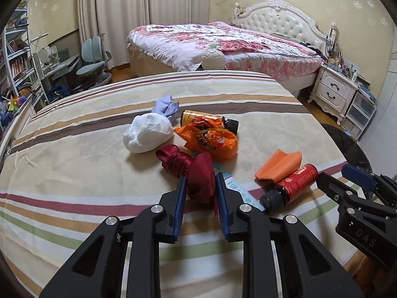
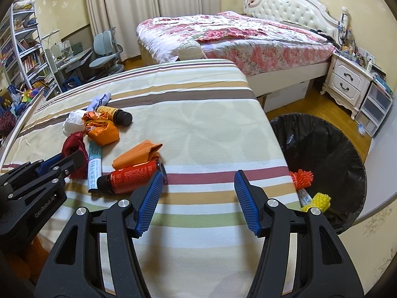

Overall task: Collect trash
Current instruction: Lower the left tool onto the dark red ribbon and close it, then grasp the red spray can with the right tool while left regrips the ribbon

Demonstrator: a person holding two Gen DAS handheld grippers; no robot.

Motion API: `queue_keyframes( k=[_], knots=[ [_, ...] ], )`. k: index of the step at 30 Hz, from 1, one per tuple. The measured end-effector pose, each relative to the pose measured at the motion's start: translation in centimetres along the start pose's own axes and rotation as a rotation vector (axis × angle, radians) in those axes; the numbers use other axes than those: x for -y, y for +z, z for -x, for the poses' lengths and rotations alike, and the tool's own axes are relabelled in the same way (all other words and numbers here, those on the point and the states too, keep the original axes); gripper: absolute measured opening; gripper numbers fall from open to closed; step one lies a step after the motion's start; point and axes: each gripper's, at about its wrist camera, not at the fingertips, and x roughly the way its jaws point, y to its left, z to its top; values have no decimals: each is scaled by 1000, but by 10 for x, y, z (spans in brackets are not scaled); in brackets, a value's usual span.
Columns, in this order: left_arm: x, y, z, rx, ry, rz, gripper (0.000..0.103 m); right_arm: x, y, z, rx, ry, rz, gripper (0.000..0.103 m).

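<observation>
While the left gripper (image 1: 199, 186) clamps the crumpled red wrapper (image 1: 196, 173) on the striped bedspread (image 1: 74, 173), the right gripper (image 2: 198, 186) hangs with fingers apart, black-lined bin (image 2: 335, 149) at three o'clock.

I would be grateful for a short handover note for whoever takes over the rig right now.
Left gripper: jaws closed on the dark red cloth bundle, not yet lifted off the striped table.
Right gripper: open, empty, over the table edge beside the black-lined bin.
Done: orange foam net and yellow foam net in the bin.
Left: red bottle, orange paper, orange wrapper, white wad, brown bottle, lilac wad.
</observation>
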Motion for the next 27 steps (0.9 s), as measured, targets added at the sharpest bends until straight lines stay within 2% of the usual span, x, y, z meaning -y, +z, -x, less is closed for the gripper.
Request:
queue_keyframes(
  k=[11,27],
  knots=[
    [-35,-19,13,-21,13,54,25,-8,-5,-3,-19,-15,21,58],
    [-43,-17,13,-27,29,45,25,-22,22,-34,-48,-23,52,58]
  ],
)
